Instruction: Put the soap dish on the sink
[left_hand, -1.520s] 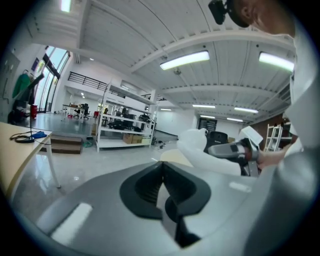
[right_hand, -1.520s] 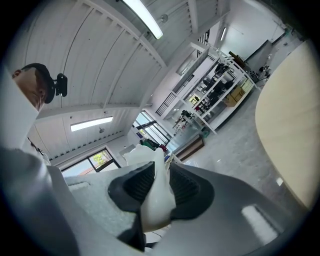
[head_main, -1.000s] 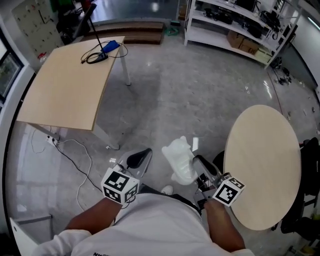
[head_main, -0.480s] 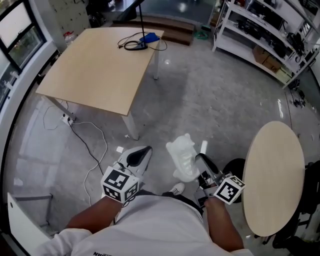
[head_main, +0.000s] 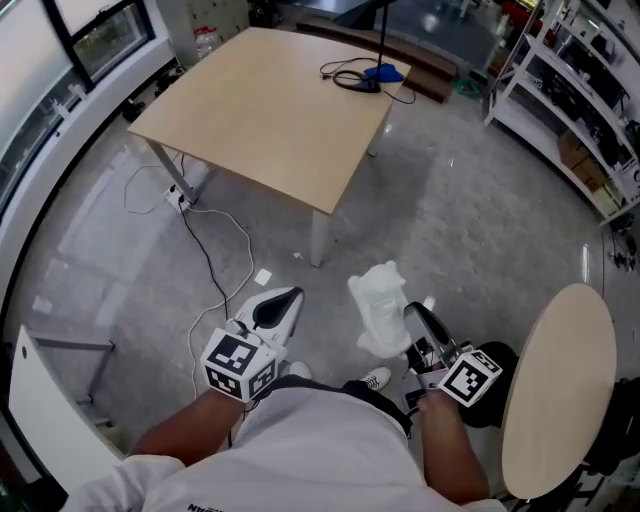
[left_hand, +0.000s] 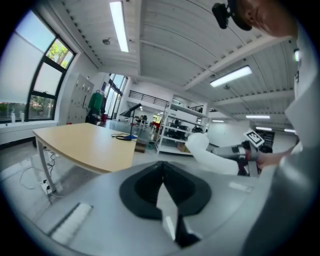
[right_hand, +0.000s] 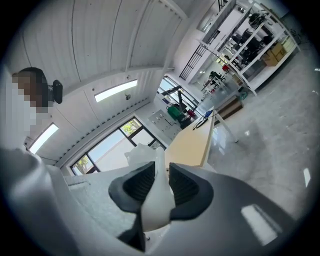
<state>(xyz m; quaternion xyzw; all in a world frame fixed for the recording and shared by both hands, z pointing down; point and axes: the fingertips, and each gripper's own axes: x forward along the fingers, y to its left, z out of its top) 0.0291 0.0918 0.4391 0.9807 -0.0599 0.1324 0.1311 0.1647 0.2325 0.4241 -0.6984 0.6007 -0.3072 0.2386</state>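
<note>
The right gripper (head_main: 412, 322) pinches the white soap dish (head_main: 380, 305), which sticks out ahead of its jaws; the left gripper (head_main: 278, 308) beside it is closed on nothing. I see no sink; just a table (head_main: 270, 110) farther off.

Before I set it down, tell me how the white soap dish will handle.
Probably stiff: the soap dish juts from the right tongs without sagging. Likely light, since a pinch on one edge carries it. Its smooth surface could slip.
</note>
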